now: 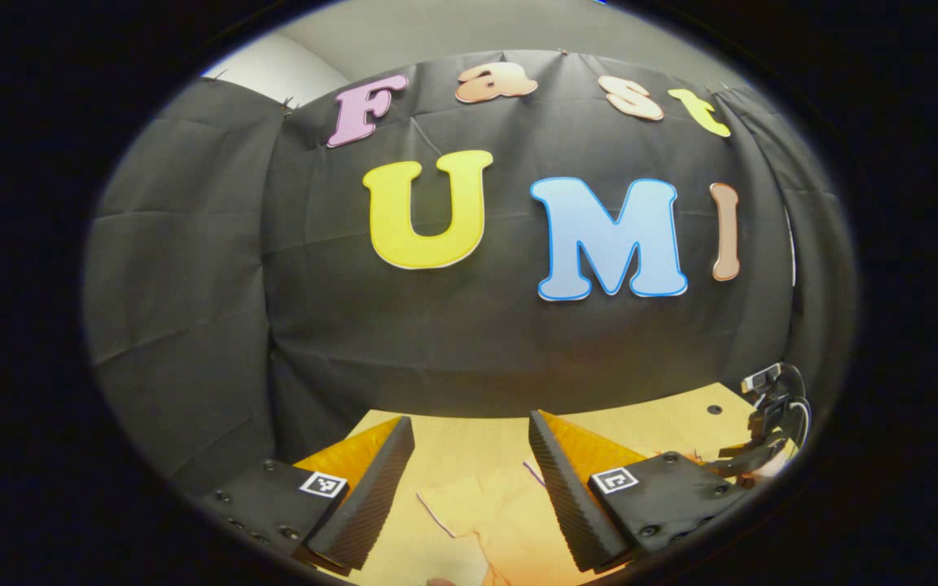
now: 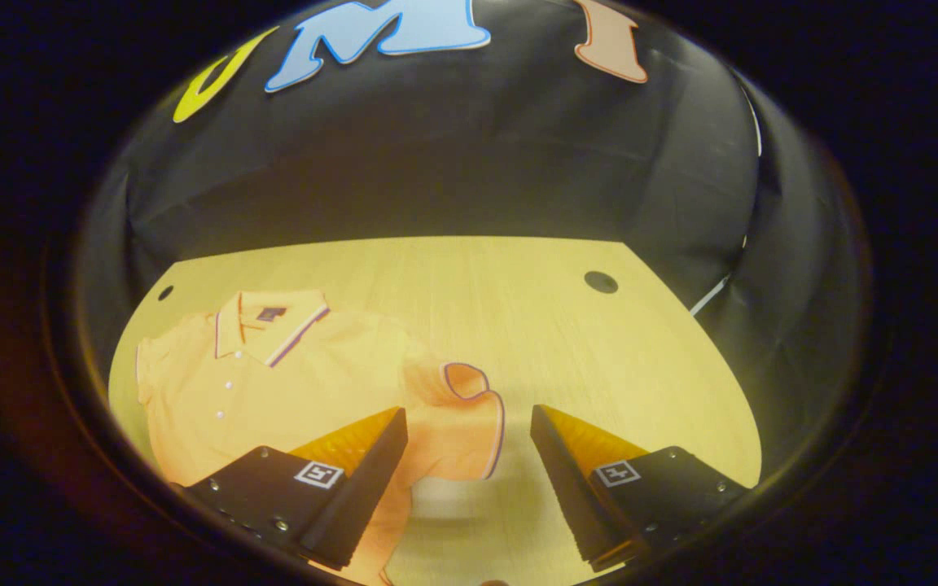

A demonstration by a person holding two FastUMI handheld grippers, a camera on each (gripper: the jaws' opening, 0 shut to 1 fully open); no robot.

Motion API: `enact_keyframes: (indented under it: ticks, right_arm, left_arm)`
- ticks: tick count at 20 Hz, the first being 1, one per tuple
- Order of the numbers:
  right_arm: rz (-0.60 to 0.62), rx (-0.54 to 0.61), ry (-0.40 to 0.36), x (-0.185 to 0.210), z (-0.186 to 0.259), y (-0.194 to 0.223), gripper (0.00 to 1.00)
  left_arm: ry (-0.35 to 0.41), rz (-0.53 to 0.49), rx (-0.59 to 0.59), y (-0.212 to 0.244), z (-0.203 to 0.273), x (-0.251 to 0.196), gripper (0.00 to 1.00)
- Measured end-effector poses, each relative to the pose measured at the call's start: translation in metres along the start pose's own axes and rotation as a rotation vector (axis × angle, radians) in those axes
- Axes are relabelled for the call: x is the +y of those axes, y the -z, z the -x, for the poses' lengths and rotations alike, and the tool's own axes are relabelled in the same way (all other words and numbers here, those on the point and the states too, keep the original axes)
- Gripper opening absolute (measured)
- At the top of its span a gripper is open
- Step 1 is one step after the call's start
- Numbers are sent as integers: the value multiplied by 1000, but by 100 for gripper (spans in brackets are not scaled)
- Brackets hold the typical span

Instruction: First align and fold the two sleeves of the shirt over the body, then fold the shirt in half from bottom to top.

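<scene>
Between my left gripper's (image 1: 469, 464) spread fingers I see nothing held, just a patch of the shirt (image 1: 510, 513) lying flat on the table (image 1: 664, 423) below them. Farther off at the right edge of the left gripper view, the other gripper (image 1: 770, 423) shows up small over the table's corner, too tiny for me to read from there. From the right gripper view, my right gripper (image 2: 469, 456) also has its fingers wide apart and empty, hovering above the table (image 2: 599, 358). Its left finger (image 2: 355, 480) overlaps the shirt's (image 2: 273, 382) body in the picture, though I cannot tell whether it touches the cloth. That shirt lies spread face up, collar (image 2: 269, 321) toward the far wall, with one sleeve (image 2: 469, 415) crumpled and partly turned over between the fingers.
</scene>
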State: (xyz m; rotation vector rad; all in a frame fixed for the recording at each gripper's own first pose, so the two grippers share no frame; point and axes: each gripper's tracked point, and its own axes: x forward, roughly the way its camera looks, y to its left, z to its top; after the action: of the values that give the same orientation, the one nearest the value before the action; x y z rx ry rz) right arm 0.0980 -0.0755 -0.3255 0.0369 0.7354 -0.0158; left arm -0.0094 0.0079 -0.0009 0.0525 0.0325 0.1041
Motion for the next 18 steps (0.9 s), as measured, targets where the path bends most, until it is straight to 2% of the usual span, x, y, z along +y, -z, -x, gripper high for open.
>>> enact_keyframes:
  ticks: [7,12,14,15,16,17,18]
  right_arm:
    - [-16,104,5,2,-25,32,96]
    - [-83,119,-9,5,-27,31,96]
    - [-76,125,-25,6,-28,32,92]
    - [-74,132,-33,8,-30,34,85]
    - [-76,133,-28,9,-26,31,58]
    - [-83,135,-45,11,-28,32,54]
    - [-94,142,-47,14,-27,30,37]
  left_arm:
    - [-23,-13,22,5,-2,7,94]
    - [-22,-11,29,8,-5,7,94]
    - [-21,-6,30,9,-6,6,94]
    - [-19,-2,29,9,-7,5,94]
    - [-18,-1,30,9,-7,4,94]
    - [-19,0,32,10,-7,5,94]
    - [-19,3,32,12,-6,6,94]
